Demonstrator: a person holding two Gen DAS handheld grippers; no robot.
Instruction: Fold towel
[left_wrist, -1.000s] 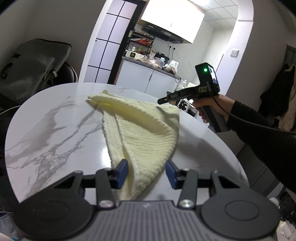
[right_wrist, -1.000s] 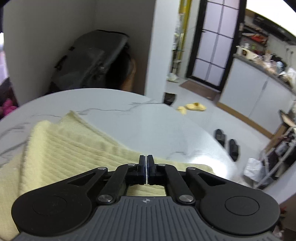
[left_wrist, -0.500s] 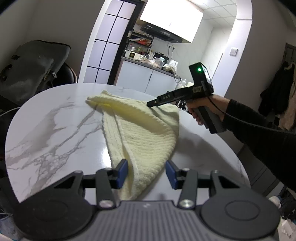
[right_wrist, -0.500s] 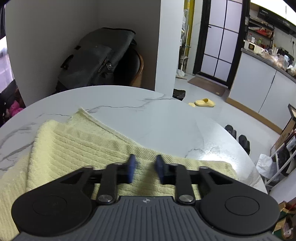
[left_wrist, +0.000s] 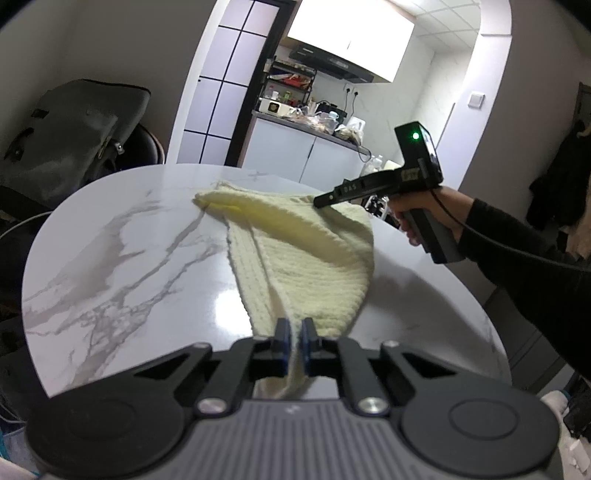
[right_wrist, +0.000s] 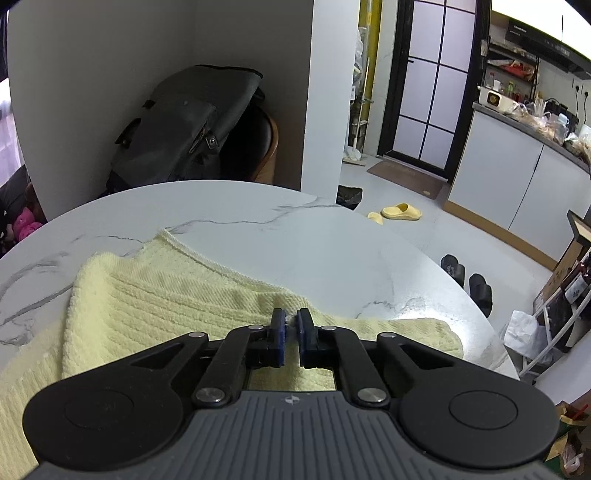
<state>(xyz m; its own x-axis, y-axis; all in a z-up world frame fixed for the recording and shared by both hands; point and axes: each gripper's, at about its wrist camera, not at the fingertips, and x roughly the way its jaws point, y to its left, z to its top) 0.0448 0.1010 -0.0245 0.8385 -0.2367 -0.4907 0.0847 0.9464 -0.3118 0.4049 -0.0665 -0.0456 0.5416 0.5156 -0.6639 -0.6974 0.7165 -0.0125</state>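
A pale yellow ribbed towel (left_wrist: 306, 258) lies partly folded on the round white marble table (left_wrist: 122, 266). My left gripper (left_wrist: 294, 332) is shut on the towel's near corner. My right gripper (right_wrist: 291, 325) is shut on a raised fold at the towel's (right_wrist: 155, 306) far edge. In the left wrist view the right gripper (left_wrist: 325, 199) reaches in from the right, its tip on the towel's far edge.
A dark bag on a chair (right_wrist: 184, 125) stands beyond the table's far rim. Kitchen cabinets (right_wrist: 517, 184), a glass door and slippers (right_wrist: 400, 212) on the floor lie to the right. The table edge (right_wrist: 480, 317) curves close by the towel.
My left gripper closed on the near towel corner. My right gripper opened half a second ago, then closed again on the far edge fold.
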